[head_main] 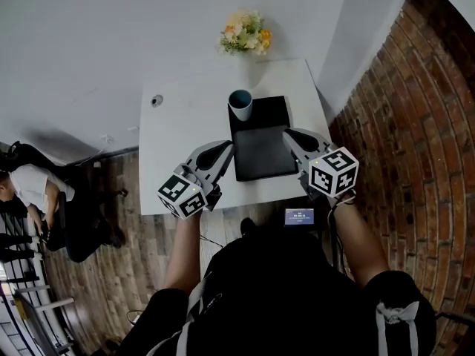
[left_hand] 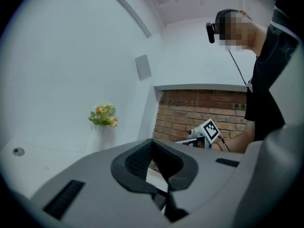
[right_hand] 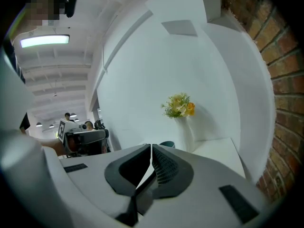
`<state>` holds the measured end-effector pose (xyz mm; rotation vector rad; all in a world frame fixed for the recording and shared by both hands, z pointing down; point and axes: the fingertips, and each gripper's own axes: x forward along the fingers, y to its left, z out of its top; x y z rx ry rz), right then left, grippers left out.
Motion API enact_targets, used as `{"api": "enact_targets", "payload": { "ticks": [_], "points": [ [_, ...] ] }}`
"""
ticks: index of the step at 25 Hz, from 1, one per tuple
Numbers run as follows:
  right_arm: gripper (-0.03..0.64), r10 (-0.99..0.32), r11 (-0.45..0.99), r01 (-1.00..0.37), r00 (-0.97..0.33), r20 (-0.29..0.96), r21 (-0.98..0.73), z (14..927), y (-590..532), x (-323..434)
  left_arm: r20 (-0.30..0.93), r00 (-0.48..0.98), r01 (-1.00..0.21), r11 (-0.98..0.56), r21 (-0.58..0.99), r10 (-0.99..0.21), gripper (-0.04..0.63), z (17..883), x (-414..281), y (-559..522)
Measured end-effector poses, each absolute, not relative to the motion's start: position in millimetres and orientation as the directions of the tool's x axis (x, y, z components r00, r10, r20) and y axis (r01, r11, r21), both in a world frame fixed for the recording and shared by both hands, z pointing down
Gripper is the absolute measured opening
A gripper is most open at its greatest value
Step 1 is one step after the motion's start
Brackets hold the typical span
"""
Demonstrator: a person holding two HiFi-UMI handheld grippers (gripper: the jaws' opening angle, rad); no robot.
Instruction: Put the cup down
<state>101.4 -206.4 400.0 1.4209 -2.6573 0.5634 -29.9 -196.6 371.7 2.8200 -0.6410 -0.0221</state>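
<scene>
My left gripper and right gripper both have jaws clenched, empty. Cup sits upright on the black mat's upper-left corner, mid-frame, clear of both.

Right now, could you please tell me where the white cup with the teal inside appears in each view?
Head view: white cup with teal inside, upper centre, on the far left corner of the black tray.
Left gripper view: not in it.
Right gripper view: its teal rim peeks beside the shut right claw.
Shared landmark: yellow-orange flower bunch.
</scene>
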Motion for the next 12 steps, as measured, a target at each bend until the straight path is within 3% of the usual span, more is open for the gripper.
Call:
{"api": "enact_targets", "payload": {
  "ticks": [12],
  "points": [
    [0.015,-0.795,0.484,-0.807,-0.567,0.215,-0.337,397.4,-201.9,108.2,0.039,0.913,-0.402,-0.882,0.244,-0.405,0.008,371.7,-17.3,-196.6]
  ]
}}
